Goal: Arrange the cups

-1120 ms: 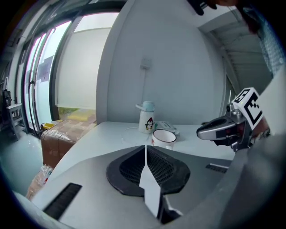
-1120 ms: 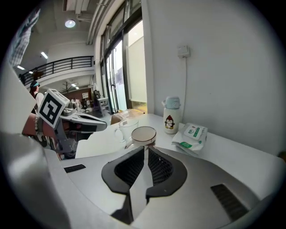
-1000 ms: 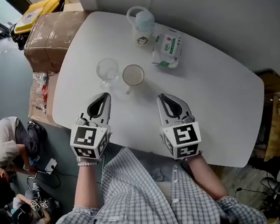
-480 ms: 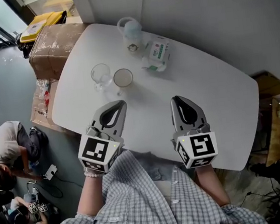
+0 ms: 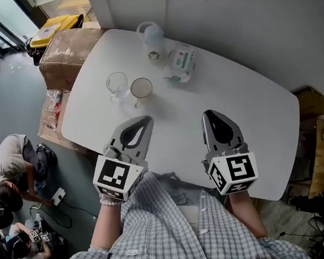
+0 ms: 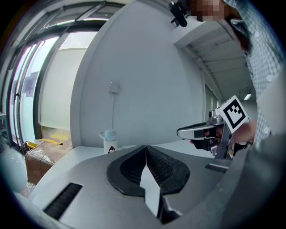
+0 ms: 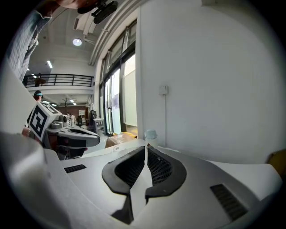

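Desk (image 5: 252, 103) white, smooth and matte, rounded at the corners, set against a plain pale wall (image 5: 242, 16). Toward its far left, a clear glass cup (image 5: 117, 84), thin-walled and see-through, standing upright just beside a round cup with a pale brown inside (image 5: 141, 88). Farther back, near the far edge, a tall white mug (image 5: 152, 39) with a looped handle and a small dark print, capped by a pale blue rounded shape. Just to the right of that, a green-and-white soft packet (image 5: 181, 59), crinkled and lying flat. Left hand-held gripper (image 5: 146, 121) and right hand-held gripper (image 5: 209, 115) side by side over the near half of the desk, well apart from every cup, both pointing away from the body. Grey moulded shells with a teardrop outline, black ribbed pads inside. Left jaws pressed together along a thin seam, nothing between them; right jaws meeting at the tips, likewise holding nothing. Marker cubes (image 5: 116, 175), white with black squares, at the rear of each. Off the left end of the desk, a brown cardboard box (image 5: 64, 50), taped and scuffed. Lower down, on the grey floor (image 5: 6, 104), a person (image 5: 14, 167) sitting.
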Available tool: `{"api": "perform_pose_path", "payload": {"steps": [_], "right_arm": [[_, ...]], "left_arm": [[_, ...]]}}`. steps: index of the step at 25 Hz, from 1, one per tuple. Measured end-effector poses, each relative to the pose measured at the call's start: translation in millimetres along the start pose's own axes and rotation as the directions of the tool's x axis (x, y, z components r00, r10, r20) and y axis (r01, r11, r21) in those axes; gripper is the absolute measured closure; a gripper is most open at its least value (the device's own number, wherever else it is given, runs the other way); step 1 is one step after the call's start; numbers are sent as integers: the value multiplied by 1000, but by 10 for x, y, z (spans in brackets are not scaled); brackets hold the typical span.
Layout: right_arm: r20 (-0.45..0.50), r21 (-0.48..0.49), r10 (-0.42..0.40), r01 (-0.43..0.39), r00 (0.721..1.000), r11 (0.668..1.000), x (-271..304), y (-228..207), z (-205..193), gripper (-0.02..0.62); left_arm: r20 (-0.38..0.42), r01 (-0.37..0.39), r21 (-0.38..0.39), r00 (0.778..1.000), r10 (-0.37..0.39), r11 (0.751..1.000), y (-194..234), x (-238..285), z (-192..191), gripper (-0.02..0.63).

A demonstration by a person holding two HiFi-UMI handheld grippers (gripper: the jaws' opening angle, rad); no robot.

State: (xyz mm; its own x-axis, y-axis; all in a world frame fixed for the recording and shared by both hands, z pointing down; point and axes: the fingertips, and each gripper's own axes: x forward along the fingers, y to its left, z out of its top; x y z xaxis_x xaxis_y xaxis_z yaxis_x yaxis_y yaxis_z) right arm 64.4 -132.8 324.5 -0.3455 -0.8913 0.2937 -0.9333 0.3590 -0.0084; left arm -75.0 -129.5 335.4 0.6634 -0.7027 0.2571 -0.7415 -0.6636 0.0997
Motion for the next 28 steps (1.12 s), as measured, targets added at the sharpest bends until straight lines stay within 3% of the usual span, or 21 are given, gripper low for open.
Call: {"api": "perform_pose_path", "payload": {"steps": [13, 28], "right_arm": [[16, -33, 44, -43, 999, 999, -3, 79, 40, 563], [-9, -33, 39, -39, 999, 999, -2, 44, -32, 563]], "left_arm": [[13, -7, -12, 1000, 7, 1000, -23, -23, 14, 594], [-6, 13, -9, 1000, -13, 1000, -55, 36, -13, 594]]}}
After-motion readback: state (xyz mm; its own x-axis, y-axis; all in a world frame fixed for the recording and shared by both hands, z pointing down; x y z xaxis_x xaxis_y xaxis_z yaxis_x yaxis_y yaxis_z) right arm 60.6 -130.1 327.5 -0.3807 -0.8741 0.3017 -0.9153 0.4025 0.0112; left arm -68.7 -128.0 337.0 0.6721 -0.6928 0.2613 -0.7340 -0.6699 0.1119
